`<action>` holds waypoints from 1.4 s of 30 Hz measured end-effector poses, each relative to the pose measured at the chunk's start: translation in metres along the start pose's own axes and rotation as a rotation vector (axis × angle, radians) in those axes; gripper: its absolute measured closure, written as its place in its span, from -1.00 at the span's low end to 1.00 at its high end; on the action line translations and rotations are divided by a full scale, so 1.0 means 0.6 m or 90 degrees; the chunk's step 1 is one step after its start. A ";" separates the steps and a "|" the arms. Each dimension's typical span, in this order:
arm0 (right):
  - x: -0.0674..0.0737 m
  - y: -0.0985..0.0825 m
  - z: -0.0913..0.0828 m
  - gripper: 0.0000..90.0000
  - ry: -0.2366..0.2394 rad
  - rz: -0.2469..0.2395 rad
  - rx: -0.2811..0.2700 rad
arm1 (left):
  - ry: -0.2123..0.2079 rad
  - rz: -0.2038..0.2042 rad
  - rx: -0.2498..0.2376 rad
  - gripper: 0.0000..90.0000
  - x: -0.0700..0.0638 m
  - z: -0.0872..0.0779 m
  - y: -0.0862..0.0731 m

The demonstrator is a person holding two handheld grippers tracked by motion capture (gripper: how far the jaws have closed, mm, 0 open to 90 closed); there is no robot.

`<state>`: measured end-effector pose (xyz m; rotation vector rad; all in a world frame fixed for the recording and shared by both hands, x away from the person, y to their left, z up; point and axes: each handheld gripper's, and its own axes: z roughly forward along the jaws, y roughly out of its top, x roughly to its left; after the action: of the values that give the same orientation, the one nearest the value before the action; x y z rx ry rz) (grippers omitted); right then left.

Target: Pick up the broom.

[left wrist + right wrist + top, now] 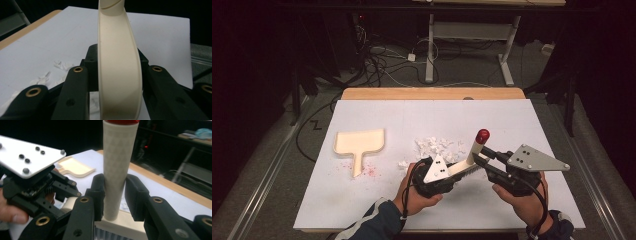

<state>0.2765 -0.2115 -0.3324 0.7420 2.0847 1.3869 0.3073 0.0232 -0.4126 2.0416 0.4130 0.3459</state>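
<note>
Cream brush (468, 162) held above white counter (377, 200), just right of paper scrap pile (437, 147). Left tongs (451, 176) clamped on brush head; right tongs (484, 161) clamped on handle below red tip. Cream dustpan (359, 142) well left of pile.

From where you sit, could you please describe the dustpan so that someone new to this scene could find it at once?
Start from the white sheet that covers the wooden table, and look to its left half. The dustpan lies there flat and alone, apart from the heap of white paper scraps near the middle. It is the cream, shovel-shaped piece with a short handle pointing toward the person, and faint red specks lie around that handle.
</note>
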 end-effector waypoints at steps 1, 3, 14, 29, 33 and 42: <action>0.000 -0.001 0.002 0.58 0.007 -0.007 0.002 | -0.007 -0.006 0.000 0.44 0.003 -0.005 -0.003; 0.000 -0.003 0.004 0.59 0.015 -0.011 0.004 | -0.020 -0.014 -0.001 0.44 0.008 -0.014 -0.005; -0.023 -0.027 0.018 -0.04 0.160 -0.065 0.078 | -0.102 0.046 0.027 0.44 0.006 -0.057 -0.009; -0.008 -0.071 0.059 0.28 0.400 -0.074 0.179 | -0.241 0.067 0.014 0.43 -0.004 -0.054 -0.018; -0.004 -0.073 0.058 0.46 0.414 -0.091 0.180 | -0.244 0.059 0.010 0.30 0.002 -0.054 -0.022; 0.003 -0.069 0.060 0.53 0.333 -0.100 0.187 | -0.120 0.057 0.026 -0.28 0.011 -0.063 -0.031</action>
<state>0.2934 -0.2005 -0.3837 0.3270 2.7278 1.3006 0.2952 0.0641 -0.4103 2.1155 0.2152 0.1966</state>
